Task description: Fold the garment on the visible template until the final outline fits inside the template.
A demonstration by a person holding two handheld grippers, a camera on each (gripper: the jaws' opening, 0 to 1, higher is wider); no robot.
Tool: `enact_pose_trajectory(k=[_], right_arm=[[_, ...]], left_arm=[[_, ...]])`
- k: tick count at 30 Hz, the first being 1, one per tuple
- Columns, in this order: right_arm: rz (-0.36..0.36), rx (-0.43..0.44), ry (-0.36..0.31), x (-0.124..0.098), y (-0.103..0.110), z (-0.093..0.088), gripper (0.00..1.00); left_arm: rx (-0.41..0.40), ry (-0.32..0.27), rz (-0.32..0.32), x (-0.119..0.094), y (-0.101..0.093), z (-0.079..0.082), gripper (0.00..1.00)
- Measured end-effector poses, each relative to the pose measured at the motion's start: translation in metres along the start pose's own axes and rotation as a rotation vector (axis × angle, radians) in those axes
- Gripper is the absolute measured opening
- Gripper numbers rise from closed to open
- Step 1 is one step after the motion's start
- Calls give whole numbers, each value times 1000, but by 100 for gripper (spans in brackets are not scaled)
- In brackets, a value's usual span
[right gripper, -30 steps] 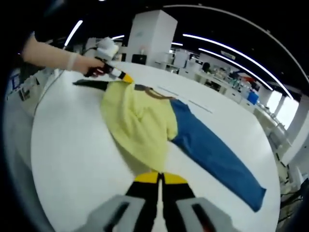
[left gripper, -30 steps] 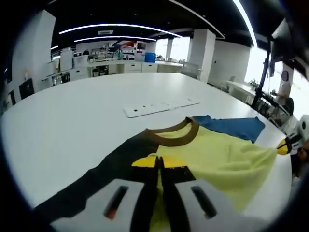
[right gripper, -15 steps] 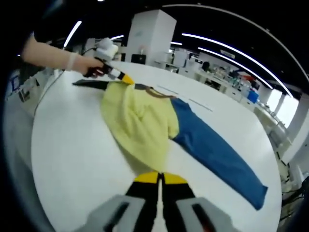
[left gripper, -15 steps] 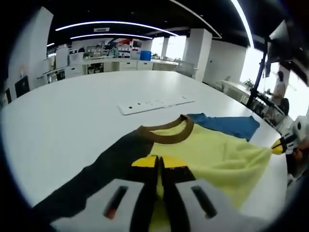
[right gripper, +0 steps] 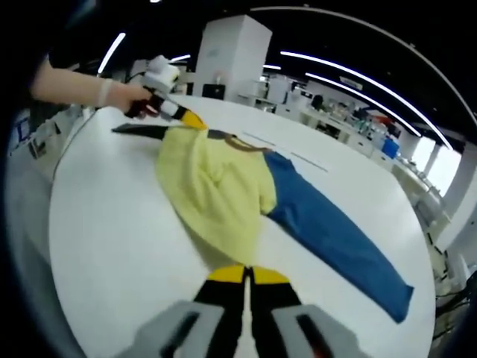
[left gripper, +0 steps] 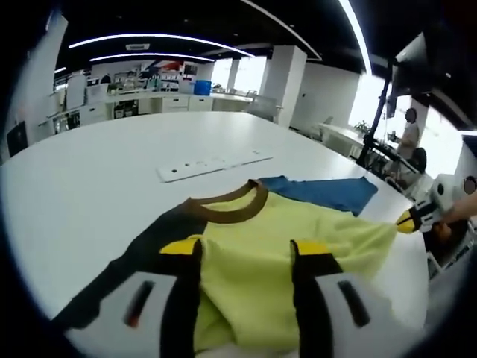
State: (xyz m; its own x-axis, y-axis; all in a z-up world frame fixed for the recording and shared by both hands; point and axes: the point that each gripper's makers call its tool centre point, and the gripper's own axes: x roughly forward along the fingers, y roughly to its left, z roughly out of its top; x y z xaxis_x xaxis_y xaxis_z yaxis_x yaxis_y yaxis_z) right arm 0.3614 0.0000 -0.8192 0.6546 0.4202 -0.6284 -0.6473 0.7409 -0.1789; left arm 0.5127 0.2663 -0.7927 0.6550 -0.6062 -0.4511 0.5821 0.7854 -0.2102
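— How much room is there around the cloth?

— Plenty. The round white table [right gripper: 104,224] lies bare on the near side of the garment [right gripper: 216,186] in the right gripper view, out to the curved rim. In the left gripper view a wide bare stretch runs beyond the collar [left gripper: 223,205], broken only by a flat white strip [left gripper: 212,164] lying well apart from the cloth.

— And where does the garment sit against the tongs?

— It lies spread on the table: yellow body, blue sleeve [right gripper: 335,239] stretched toward the far rim, dark sleeve [left gripper: 134,261] on the other side. The left gripper [left gripper: 246,257] stands over the yellow body near the collar, cloth showing between its jaws. The right gripper [right gripper: 246,277] meets the yellow hem at its tips.

— Their state?

— The left one's jaws stand wide apart, released, gripping nothing. The right one's jaws are pressed together with the yellow hem pinched at the tips, the fabric drawn to a point there.
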Motion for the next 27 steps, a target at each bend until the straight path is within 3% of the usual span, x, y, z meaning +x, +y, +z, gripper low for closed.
enact_pose_trajectory(k=[6, 13, 16, 20, 27], right_arm=[[0, -4, 1, 0, 1, 0, 0], [-2, -9, 0, -1, 1, 1, 0], [-1, -9, 4, 0, 2, -1, 0], [-1, -4, 5, 0, 4, -1, 0], [1, -6, 9, -1, 5, -2, 0]], left_arm=[[15, 5, -63, -9, -15, 4, 67], [15, -10, -106, -30, -24, 4, 76], [47, 14, -121, -40, -28, -2, 81], [60, 29, -153, -51, -37, -8, 95], [54, 38, -168, -65, -37, -16, 99]])
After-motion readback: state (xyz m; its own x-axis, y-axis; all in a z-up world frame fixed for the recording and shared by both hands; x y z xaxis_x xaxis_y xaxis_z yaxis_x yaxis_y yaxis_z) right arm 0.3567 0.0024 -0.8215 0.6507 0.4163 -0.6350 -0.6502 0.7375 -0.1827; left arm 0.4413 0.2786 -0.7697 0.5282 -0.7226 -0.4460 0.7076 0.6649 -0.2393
